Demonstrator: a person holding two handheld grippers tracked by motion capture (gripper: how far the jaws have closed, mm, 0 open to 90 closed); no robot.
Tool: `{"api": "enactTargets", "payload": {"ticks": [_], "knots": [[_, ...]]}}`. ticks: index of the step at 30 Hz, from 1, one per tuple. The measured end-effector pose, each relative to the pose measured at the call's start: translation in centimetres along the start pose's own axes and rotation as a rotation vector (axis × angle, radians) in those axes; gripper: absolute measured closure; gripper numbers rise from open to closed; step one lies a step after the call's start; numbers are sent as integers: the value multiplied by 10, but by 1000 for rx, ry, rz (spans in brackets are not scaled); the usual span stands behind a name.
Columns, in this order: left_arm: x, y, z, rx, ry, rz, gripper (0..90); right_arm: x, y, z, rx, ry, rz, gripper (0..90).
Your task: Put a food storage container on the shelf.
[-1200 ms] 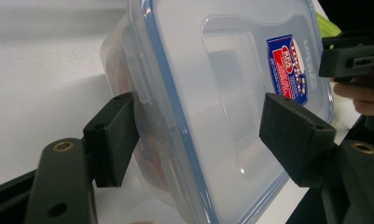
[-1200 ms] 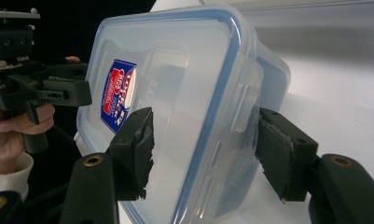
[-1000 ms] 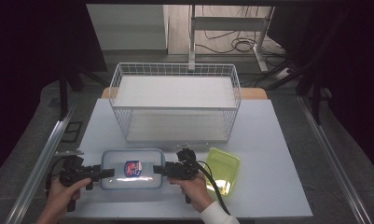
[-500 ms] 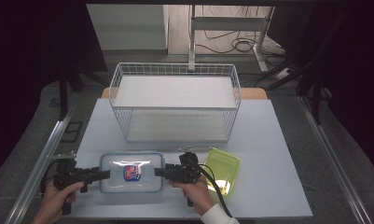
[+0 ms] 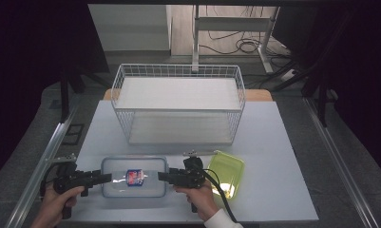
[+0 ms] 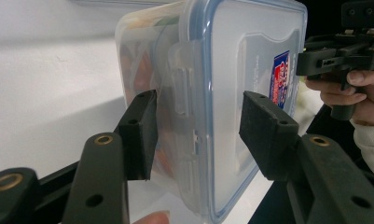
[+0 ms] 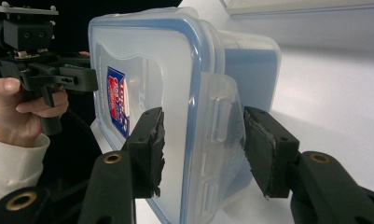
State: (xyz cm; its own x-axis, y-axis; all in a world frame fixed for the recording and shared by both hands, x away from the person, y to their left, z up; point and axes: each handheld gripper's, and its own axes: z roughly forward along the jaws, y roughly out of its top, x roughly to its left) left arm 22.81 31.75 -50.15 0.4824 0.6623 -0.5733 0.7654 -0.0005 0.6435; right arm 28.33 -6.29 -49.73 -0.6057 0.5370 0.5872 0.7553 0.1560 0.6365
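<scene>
One box [image 5: 134, 176] is sitting on the counter [image 5: 273, 142]; one wire basket [image 5: 178, 102] behind, one green lid [image 5: 228, 168] beside. Left hand-held gripper [image 5: 105, 178] and right hand-held gripper [image 5: 164, 177] have just been closing, jaws half-open around its end clips, not yet pressing.

From above my side, the high view looks forward and down over the whole table [image 5: 283, 142]. My left gripper view sits close behind its jaws, facing the lidded plastic container [image 6: 231, 93]. My right gripper view faces that same container [image 7: 142, 84] from the opposite end, equally close.
</scene>
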Motion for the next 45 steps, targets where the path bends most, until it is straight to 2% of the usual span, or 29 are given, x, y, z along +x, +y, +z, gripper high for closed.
{"api": "enactTargets", "payload": {"ticks": [6,14,17,21,22,26,27,34,36,37,41,45], "knots": [[-3,3,-2,-12,0,5,482,2,2,-2,-5,4,-3,500],[-21,21,-3,-43,-23,48,485,10,16,-23,-42,-2,-39,505],[-33,34,1,-54,-32,77,485,14,24,-42,-73,-17,-61,505],[-42,42,4,-56,-36,92,485,14,28,-51,-88,-25,-77,505],[-47,45,6,-60,-37,102,485,15,31,-60,-94,-31,-87,505],[-55,51,9,-65,-43,114,486,15,34,-70,-98,-37,-98,505],[-60,55,11,-68,-47,121,487,15,37,-78,-105,-42,-108,505],[-77,75,22,-71,-65,145,489,13,48,-103,-131,-55,-114,505],[-79,78,23,-71,-67,148,489,12,49,-106,-134,-56,-115,506],[-83,85,27,-70,-68,155,490,9,53,-113,-141,-57,-117,506],[-89,93,30,-72,-68,161,490,6,58,-119,-147,-56,-119,506],[-97,111,35,-68,-75,175,491,4,69,-132,-160,-59,-119,506]]}}
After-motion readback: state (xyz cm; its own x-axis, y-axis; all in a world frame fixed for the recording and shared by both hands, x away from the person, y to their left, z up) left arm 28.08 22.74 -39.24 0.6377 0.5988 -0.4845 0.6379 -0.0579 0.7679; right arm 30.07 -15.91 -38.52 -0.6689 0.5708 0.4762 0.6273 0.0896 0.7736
